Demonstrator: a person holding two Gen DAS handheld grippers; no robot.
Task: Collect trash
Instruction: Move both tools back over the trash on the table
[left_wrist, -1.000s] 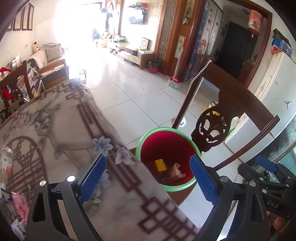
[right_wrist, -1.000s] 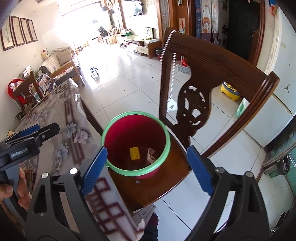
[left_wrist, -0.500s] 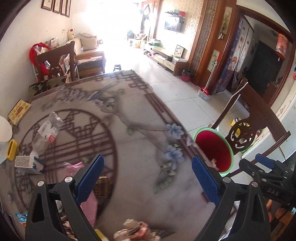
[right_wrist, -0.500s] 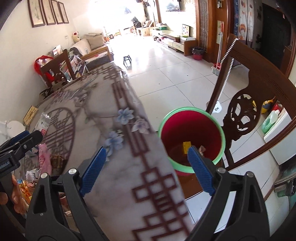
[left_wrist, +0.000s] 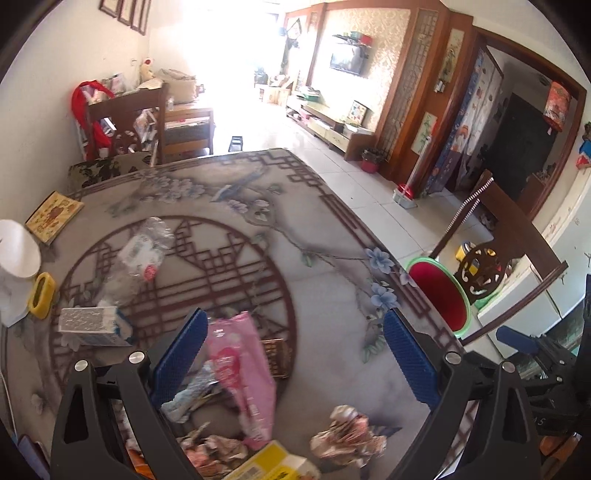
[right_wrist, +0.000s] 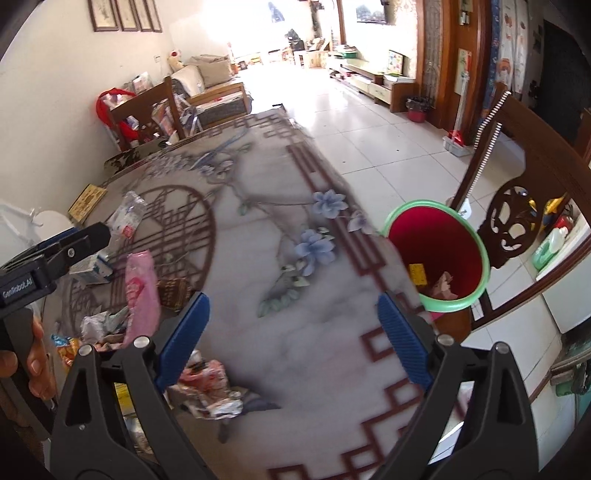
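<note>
Trash lies on the patterned table (left_wrist: 332, 258): a pink wrapper (left_wrist: 240, 369) (right_wrist: 142, 291), a crumpled paper wad (left_wrist: 347, 439) (right_wrist: 210, 384), a clear plastic bag (left_wrist: 144, 251), a silver-blue carton (left_wrist: 92, 326) and a yellow box (left_wrist: 273, 465). My left gripper (left_wrist: 291, 332) is open above the pink wrapper, which lies by its left finger untouched. My right gripper (right_wrist: 291, 306) hovers over bare tabletop, its jaws opening with nothing between them. The red bin with a green rim (right_wrist: 436, 251) (left_wrist: 439, 295) stands on a chair seat off the table's right edge, with scraps inside.
A carved wooden chair (right_wrist: 535, 166) backs the bin. A white paper roll (left_wrist: 14, 247), a yellow holder (left_wrist: 40, 295) and a patterned book (left_wrist: 55, 216) sit at the table's left. A small brown box (left_wrist: 277, 354) lies beside the wrapper. Another chair (left_wrist: 125, 122) stands at the far end.
Both grippers have swung left from over the red bin to over the table. The trash pile has come into view under them. Both stay open and empty.
</note>
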